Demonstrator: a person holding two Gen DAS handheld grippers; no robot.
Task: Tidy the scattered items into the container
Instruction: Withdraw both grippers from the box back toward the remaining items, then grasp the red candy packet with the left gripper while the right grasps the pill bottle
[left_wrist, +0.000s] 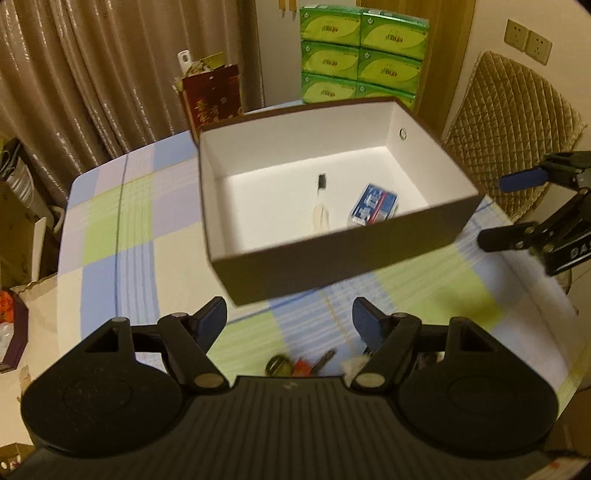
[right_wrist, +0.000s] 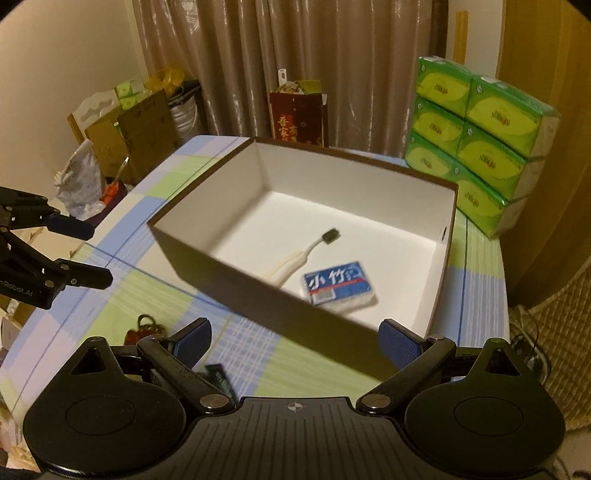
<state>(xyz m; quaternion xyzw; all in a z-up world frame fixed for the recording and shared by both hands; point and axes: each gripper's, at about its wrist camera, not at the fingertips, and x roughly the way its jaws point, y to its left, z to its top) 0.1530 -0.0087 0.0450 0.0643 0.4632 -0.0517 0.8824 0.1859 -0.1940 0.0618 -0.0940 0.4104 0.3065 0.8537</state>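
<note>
**Left wrist view: both tools empty, box partly filled**

Left wrist view puts my left gripper (left_wrist: 290, 317) above the near table edge, fingers spread wide with nothing between them. I judge it is held there because a small cluster of loose items (left_wrist: 301, 363) lies just under it: something olive-green, something red, a key-like metal piece, a white scrap. Blur prevents firmer naming.

My right gripper (right_wrist: 295, 339) is likewise spread and empty, hovering just in front of the container's near wall. A dark flat object (right_wrist: 218, 376) sits under its left finger; I cannot identify it. A reddish item with a loop (right_wrist: 144, 328) lies on the cloth nearby.

Container (left_wrist: 369, 254): rectangular cardboard box, brown outside, matte white inside, stiff straight walls, a round hole in one end wall. It stands mid-table, within reach of both hands. Inside, flat on the floor: a toothbrush (right_wrist: 303, 254), pale handle, dark bristle head, and a blue-and-white tissue packet (right_wrist: 338, 284), soft, glossy wrap. They lie near each other; whether they touch I cannot tell.

Tablecloth (left_wrist: 110, 229): smooth check of blue, green, lilac, cream.

Judgement: task partly done; near-edge items remain.
</note>
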